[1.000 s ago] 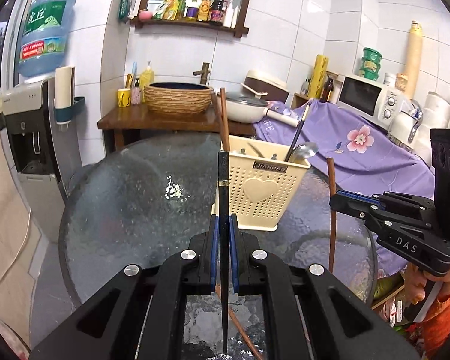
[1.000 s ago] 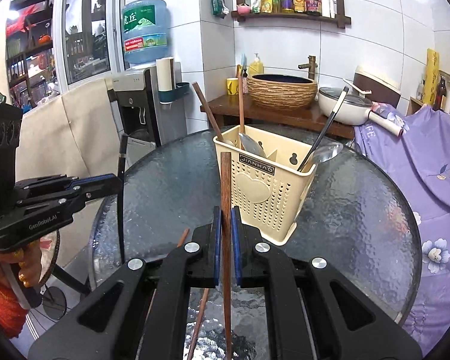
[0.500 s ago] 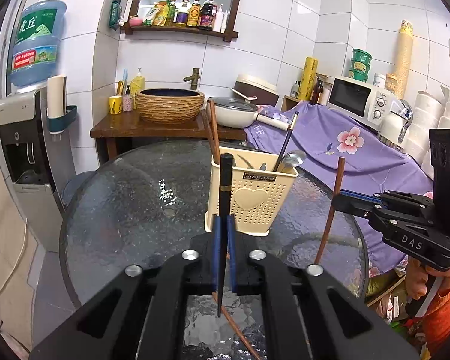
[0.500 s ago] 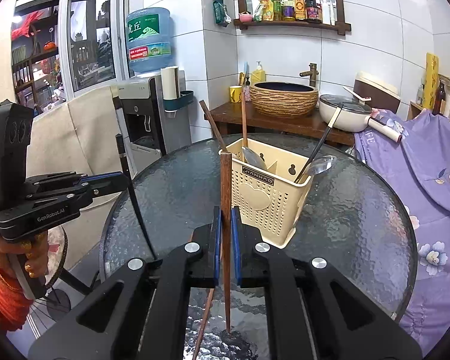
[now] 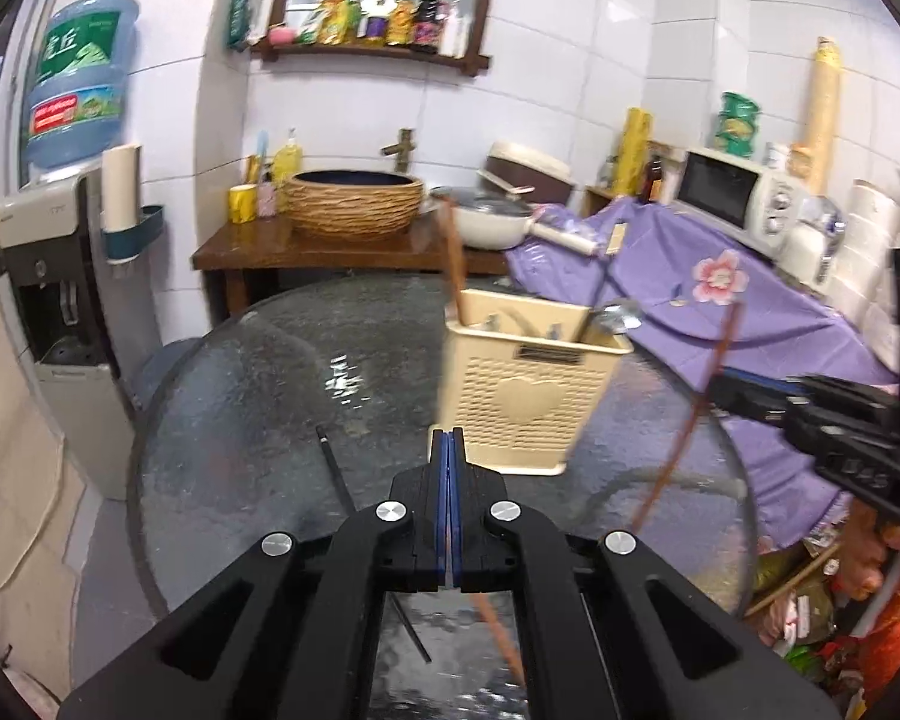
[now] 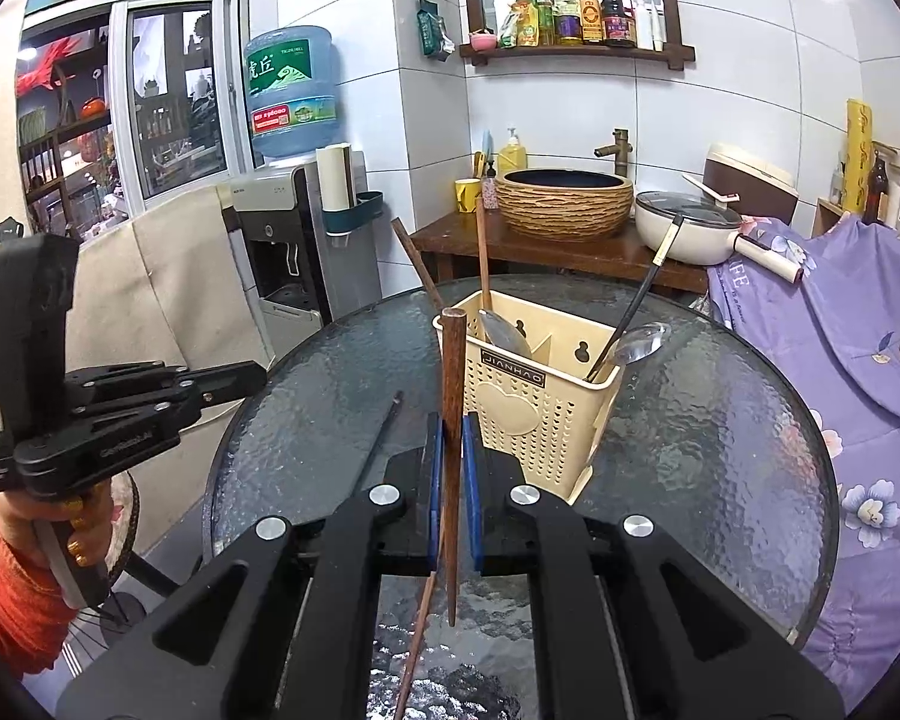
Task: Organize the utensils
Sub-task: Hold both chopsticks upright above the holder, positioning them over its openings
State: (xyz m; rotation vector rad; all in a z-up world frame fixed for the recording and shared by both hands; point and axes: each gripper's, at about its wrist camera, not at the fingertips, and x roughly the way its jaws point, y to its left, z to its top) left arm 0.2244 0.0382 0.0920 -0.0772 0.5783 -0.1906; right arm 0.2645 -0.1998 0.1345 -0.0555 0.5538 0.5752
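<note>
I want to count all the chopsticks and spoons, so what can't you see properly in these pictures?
- Inside the basket: its walls hide the utensils' lower ends in both views.
- Black chopstick on the table: the right gripper's body covers its near end, right wrist view.
- Loose brown chopstick: the same gripper hides part of it.
- Basket label: blurred in the left wrist view.

Round glass tabletop (image 6: 720, 420) in front. Beyond its far edge – wooden side table (image 6: 570, 252) carrying woven basin (image 6: 564, 204), yellow cup (image 6: 467, 194), white pan (image 6: 690, 228). Water dispenser (image 6: 282, 228) left; purple floral cloth (image 6: 840, 324) right.
</note>
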